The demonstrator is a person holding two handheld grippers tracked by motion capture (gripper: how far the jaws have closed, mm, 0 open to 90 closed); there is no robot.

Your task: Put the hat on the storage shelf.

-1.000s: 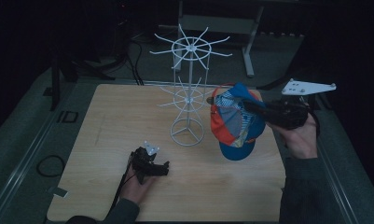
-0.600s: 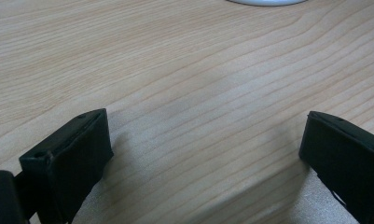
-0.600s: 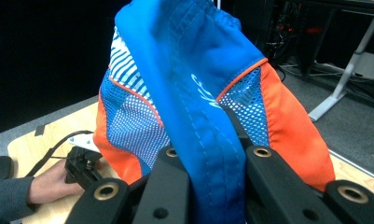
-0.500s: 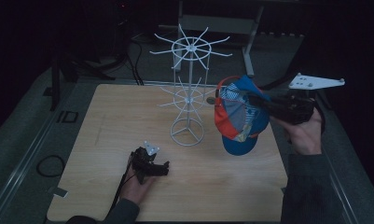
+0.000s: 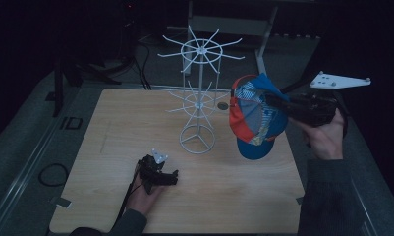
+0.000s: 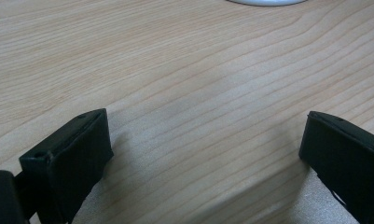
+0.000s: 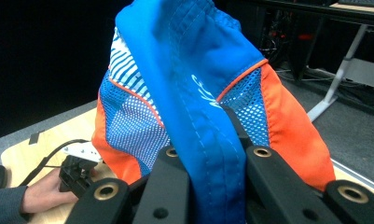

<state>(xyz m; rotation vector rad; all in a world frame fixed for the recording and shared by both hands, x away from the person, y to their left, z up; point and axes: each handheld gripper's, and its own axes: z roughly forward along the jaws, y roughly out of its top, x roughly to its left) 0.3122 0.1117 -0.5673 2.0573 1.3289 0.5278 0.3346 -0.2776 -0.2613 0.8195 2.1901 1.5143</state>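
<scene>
The white wire display stand (image 5: 198, 98), two tiers of radiating prongs on a ring base, served as the reference landmark; it stood on the pale wooden table (image 5: 111, 123).

Risks, judged from this moment: the blue-and-orange mesh baseball cap (image 5: 256, 115) hung in the air just to the right of the stand, level with its lower tier, and was pinched only along a fold of blue fabric. If the hold slackened, the cap would probably drop to the table beside the ring base. If it was swung in carelessly, the mesh could snag a prong tip, or the light stand could be pushed and tipped, since nothing steadied it.

The right gripper (image 7: 212, 168), held to the right of the stand, had its jaws closed tightly on the blue fold of the cap, the fabric bunched between them and rising above them.

The left gripper (image 5: 157, 172) rested on the table in front of the stand and somewhat to its left. Its jaws stood wide apart with only bare wood between them, gripping nothing; the edge of the stand's base (image 6: 268, 2) lay just ahead.
</scene>
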